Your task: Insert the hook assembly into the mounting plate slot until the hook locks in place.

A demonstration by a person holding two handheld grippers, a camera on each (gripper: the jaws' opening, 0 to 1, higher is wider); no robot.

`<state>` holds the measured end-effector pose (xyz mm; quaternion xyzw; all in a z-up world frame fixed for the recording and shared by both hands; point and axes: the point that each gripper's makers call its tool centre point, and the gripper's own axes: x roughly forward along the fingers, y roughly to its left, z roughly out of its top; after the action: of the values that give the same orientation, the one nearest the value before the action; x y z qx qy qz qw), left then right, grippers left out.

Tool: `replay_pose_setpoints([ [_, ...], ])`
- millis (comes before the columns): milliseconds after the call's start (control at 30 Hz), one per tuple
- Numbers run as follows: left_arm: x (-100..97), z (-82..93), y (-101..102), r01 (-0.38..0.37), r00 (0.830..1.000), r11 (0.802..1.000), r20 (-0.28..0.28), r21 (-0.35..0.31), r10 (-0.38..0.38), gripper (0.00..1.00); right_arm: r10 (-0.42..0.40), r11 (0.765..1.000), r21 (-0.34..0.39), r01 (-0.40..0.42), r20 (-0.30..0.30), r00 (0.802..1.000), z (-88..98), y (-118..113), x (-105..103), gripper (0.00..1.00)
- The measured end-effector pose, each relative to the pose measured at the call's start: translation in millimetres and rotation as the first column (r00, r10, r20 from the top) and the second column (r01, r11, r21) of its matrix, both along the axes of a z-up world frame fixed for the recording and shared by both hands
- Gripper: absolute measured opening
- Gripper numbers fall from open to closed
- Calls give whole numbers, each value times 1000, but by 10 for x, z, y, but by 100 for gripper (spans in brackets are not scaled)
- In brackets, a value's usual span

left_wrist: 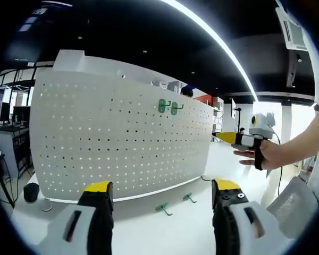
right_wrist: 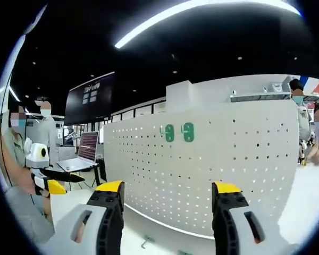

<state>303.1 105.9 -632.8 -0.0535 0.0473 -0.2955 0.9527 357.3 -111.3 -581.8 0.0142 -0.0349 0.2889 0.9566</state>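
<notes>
1. Left gripper [left_wrist: 162, 194]: the yellow-tipped jaws stand wide apart with nothing between them, above the white tabletop [left_wrist: 149, 234] and facing the pegboard.
2. Right gripper [right_wrist: 169, 195]: its jaws are also spread wide and hold nothing, and it is aimed at the same board from the other side.
3. The right gripper also shows in the left gripper view at the right, strapped to the person's hand [left_wrist: 268, 154], with its yellow tip pointing toward the board's edge. It is in the air and well apart from the board.
4. The left gripper shows in the right gripper view at the far left, held by a person, with its dark and yellow tip pointing right.
5. Two loose green hooks [left_wrist: 163, 209] lie on the tabletop just in front of the board's base, between the left gripper's jaws in that view. The second one [left_wrist: 189, 198] is slightly right of the first and nearer the board. In the right gripper view there are small items on the tabletop at the bottom edge, too small to identify.
6. White pegboard [left_wrist: 117, 138] stands upright on the tabletop and serves as the mounting plate.
7. Two green hook assemblies [left_wrist: 170, 107] are already mounted side by side in the upper rows. In the right gripper view the same pair [right_wrist: 178, 132] sits high and left of centre.
8. Background: an open laptop [right_wrist: 85, 151] on a stand to the left of the board, a dark wall screen above it, and people standing at both edges.
</notes>
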Motion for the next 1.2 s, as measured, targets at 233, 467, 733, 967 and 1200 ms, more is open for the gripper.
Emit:
replay_pose_setpoints([
  [233,-25,-19,-12,7,1000,1000,-2,4,-7,79,-14,1000,-2,14,-2,1000,-107,-79,-221,65],
  [467,-45,-41,-3,10,1000,1000,-7,4,-10,80,-26,999,18,27,-12,1000,-167,-153,-354,66],
  [733,-48,-46,-24,20,1000,1000,-13,15,-20,79,-42,999,26,42,-20,999,-224,-191,-447,66],
  [967,57,30,-133,57,998,998,0,37,-57,79,-47,998,32,47,-22,999,-234,-190,-463,66],
  [1200,271,-28,-389,192,981,966,-32,172,-190,78,-50,998,41,50,-18,999,-248,-204,-486,65],
])
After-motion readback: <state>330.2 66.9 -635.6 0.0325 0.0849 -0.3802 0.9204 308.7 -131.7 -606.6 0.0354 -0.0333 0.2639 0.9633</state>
